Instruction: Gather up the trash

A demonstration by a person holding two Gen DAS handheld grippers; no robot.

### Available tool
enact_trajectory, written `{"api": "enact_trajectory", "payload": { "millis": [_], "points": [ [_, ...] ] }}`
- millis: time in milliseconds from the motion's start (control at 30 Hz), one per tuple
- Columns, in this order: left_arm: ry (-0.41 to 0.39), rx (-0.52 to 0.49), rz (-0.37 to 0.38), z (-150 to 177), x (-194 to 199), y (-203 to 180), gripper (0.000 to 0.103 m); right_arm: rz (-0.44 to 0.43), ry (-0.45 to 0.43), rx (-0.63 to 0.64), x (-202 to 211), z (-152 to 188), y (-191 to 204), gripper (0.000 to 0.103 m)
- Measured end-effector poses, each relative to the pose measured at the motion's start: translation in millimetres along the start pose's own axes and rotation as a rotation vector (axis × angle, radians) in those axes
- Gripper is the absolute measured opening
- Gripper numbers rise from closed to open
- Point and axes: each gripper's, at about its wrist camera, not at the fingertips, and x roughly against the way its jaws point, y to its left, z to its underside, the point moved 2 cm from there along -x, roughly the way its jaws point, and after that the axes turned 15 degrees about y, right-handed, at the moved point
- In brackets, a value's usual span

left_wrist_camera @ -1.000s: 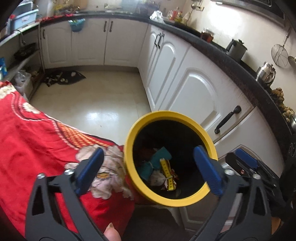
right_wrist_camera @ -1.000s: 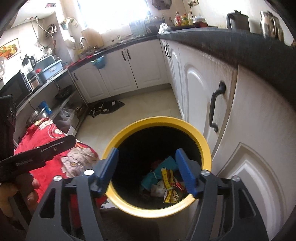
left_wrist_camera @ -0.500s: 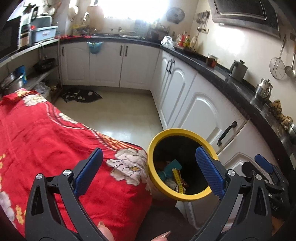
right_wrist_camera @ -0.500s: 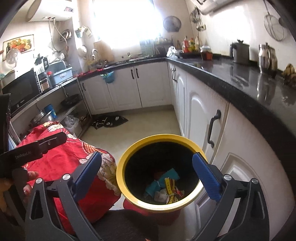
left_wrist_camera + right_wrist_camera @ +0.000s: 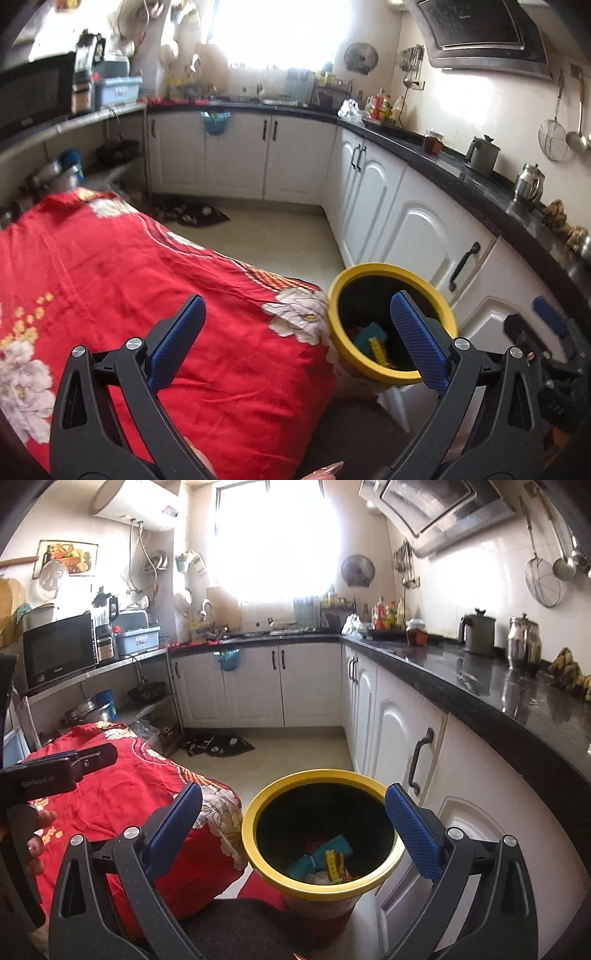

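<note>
A yellow-rimmed bin [image 5: 255, 853] stands on the floor beside the red floral cloth [image 5: 122, 794]; it also shows in the left wrist view [image 5: 334, 328]. Inside lie teal, yellow and white wrappers [image 5: 325, 860]. My right gripper [image 5: 291, 823] is open and empty, held above and in front of the bin. My left gripper [image 5: 295, 339] is open and empty, over the cloth's edge [image 5: 129, 273] to the bin's left. No loose trash shows on the cloth.
White cabinets [image 5: 399, 738] under a black counter [image 5: 498, 698] run close along the right of the bin. A dark mat [image 5: 218, 746] lies on the pale floor. A shelf with a microwave [image 5: 59, 650] stands at the left.
Both grippers have pulled up and back from the bin, which now looks smaller and lower. The left gripper has swung left over the red cloth. Both stay open.
</note>
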Motion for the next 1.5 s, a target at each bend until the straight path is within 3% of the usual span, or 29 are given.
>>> {"api": "enact_trajectory", "payload": {
  "millis": [267,467,1500],
  "points": [
    [-0.064,-0.019,-0.038,37,15,-4,0.092,0.028,-0.090,-0.018,23,31,5,0.097],
    [-0.086,-0.029,-0.027,53,20,-9,0.092,0.051,-0.137,-0.032,34,44,6,0.097],
    [-0.122,-0.038,-0.024,56,29,-12,0.092,0.051,-0.129,-0.039,35,46,8,0.097]
  ]
}}
